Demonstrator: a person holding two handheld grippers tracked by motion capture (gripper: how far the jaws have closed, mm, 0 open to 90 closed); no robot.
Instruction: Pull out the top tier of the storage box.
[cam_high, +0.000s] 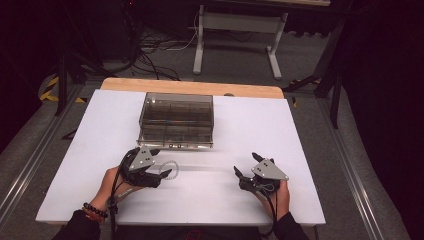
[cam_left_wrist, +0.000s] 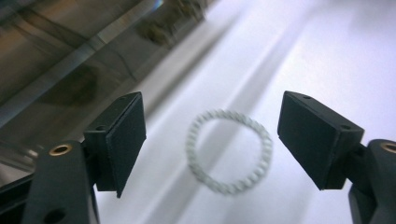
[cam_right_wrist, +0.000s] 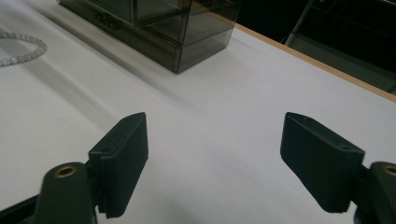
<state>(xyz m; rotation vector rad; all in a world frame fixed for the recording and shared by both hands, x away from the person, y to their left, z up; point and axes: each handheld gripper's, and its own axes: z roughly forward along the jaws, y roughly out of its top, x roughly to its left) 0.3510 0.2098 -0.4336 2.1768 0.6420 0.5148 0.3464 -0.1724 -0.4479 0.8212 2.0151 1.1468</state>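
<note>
Bracelet (cam_left_wrist: 229, 151), a pale beaded ring, lies flat on the white bench (cam_high: 250, 195) near the front edge, left of the middle, just in front of the box (cam_high: 176, 120); in the left claw view it sits between the two black jaws, apart from both pads, a little blurred; no writing can be read on it. Left claw (cam_high: 161, 167) stands wide over the ring, touching nothing, with a grey three-cornered plate on top; its hand (cam_high: 107, 182) wears a dark bead band at the wrist. Right claw (cam_high: 246, 165) rests low toward the front right corner, well apart from the ring; its jaws stand spread with only bare bench between them, holding nothing.

Box is smoky clear plastic with inner compartments, set toward the back edge, left of centre; a small dark fitting sits on its front face, too small to read; no brand or label can be made out anywhere. Bench top is plain white and matte, with a wooden strip (cam_high: 192, 87) showing along the back edge. Beyond it the room is dim; grey floor, loose cables (cam_high: 155, 55), white table legs (cam_high: 237, 37), yellow-black tape (cam_high: 49, 87) at the left.
</note>
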